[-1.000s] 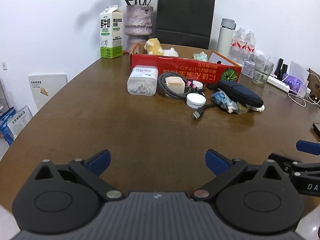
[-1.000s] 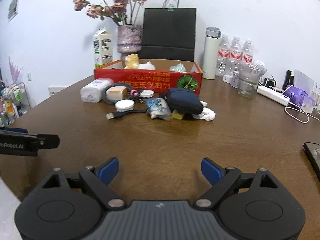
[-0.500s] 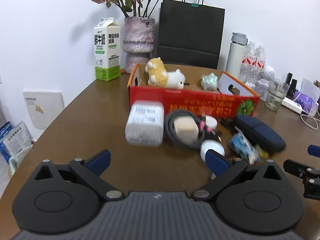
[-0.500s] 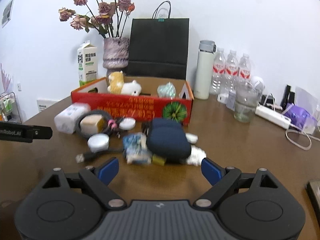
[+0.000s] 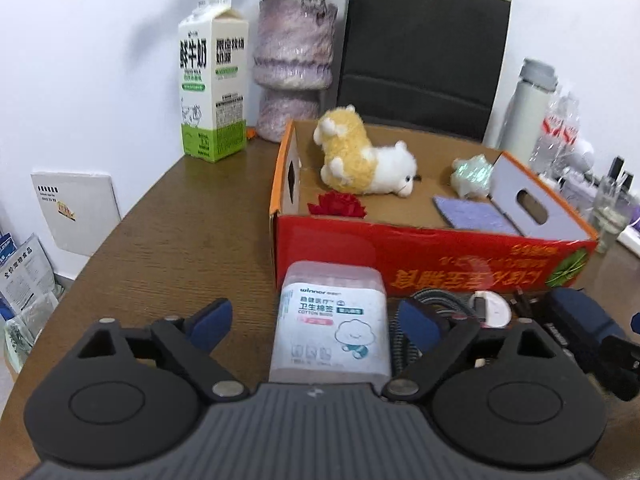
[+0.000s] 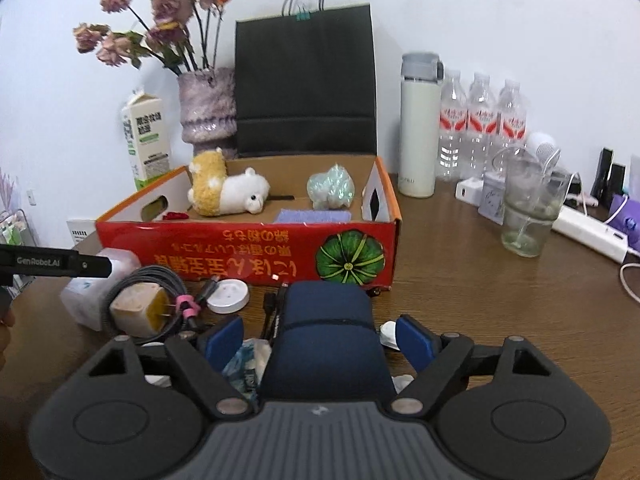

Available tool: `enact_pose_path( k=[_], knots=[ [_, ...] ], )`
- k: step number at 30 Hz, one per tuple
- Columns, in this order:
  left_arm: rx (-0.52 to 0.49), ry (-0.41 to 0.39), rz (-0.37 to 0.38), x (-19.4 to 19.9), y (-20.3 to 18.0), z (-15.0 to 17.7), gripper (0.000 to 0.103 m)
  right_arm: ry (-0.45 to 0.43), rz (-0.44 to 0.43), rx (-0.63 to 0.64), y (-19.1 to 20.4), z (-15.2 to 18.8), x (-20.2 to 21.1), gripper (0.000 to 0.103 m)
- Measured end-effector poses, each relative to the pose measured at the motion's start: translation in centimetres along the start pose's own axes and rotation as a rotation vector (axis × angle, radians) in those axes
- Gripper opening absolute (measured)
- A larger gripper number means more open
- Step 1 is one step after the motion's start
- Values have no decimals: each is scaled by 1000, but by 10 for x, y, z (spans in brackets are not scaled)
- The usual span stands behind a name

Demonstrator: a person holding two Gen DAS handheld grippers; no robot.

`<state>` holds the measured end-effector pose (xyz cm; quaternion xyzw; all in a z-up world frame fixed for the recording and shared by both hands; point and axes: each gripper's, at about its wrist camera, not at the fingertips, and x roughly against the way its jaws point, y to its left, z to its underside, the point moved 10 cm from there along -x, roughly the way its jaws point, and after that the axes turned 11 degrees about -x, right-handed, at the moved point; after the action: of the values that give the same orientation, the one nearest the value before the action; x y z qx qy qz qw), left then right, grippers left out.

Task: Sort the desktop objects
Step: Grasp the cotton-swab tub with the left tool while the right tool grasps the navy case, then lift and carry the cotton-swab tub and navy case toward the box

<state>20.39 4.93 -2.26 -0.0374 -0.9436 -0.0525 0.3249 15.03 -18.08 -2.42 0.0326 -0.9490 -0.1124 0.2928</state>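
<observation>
My left gripper point(image 5: 316, 326) is open, its blue pads on either side of a clear cotton swab box point(image 5: 332, 320) lying on the table. My right gripper point(image 6: 320, 338) is open around a dark blue pouch point(image 6: 326, 336). Behind both stands a red cardboard box point(image 5: 432, 256) holding a plush alpaca point(image 5: 360, 160), a red flower point(image 5: 340, 205), a purple cloth point(image 5: 476, 214) and a pale green lump point(image 5: 472, 174). A coiled cable with a beige plug point(image 6: 138, 310), a white round disc point(image 6: 229, 295) and a crumpled blue wrapper point(image 6: 244, 364) lie in front of the box.
A milk carton point(image 5: 212, 88), a vase point(image 5: 294, 64) and a black paper bag point(image 5: 424, 52) stand behind the box. To the right are a white flask point(image 6: 418, 124), water bottles point(image 6: 480, 124), a glass point(image 6: 528, 212) and a power strip point(image 6: 592, 234).
Both grippers have moved forward toward the red box. The swab box now sits between the left pads and the blue pouch between the right pads. Both stay open.
</observation>
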Motion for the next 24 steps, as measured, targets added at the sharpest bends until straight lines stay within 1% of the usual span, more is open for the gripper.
enact_pose_path(
  k=[3, 4, 7, 9, 10, 12, 14, 16, 18, 19, 22, 24],
  knots=[
    [8, 11, 11, -12, 0, 3, 90, 31, -5, -10, 0, 4, -11, 79],
    [26, 12, 23, -15, 0, 3, 90, 39, -3, -14, 0, 5, -14, 79],
    [99, 37, 53, -27, 5, 5, 90, 60, 7, -36, -3, 5, -24, 75],
    [118, 56, 64, -34, 6, 8, 89, 78, 8, -52, -6, 5, -31, 71],
    [100, 47, 57, -35, 5, 7, 87, 89, 9, -59, -8, 6, -34, 67],
    [75, 44, 48, -33, 3, 7, 69, 96, -4, -85, -11, 5, -36, 66],
    [91, 50, 54, -28, 3, 9, 69, 94, -11, -97, -12, 4, -34, 62],
    [108, 45, 69, -22, 3, 10, 69, 94, -14, -125, -13, 4, -30, 60],
    [109, 35, 53, -7, 4, 10, 69, 99, -32, -150, -13, 4, -23, 59],
    [108, 14, 43, 5, 4, 10, 68, 95, -42, -167, -13, 3, -17, 59],
    [103, -47, 40, 43, -1, 10, 67, 47, -58, -172, -8, -6, 6, 59],
    [93, -83, 42, 68, -7, 11, 67, -1, -67, -160, -2, -13, 29, 59]
  ],
)
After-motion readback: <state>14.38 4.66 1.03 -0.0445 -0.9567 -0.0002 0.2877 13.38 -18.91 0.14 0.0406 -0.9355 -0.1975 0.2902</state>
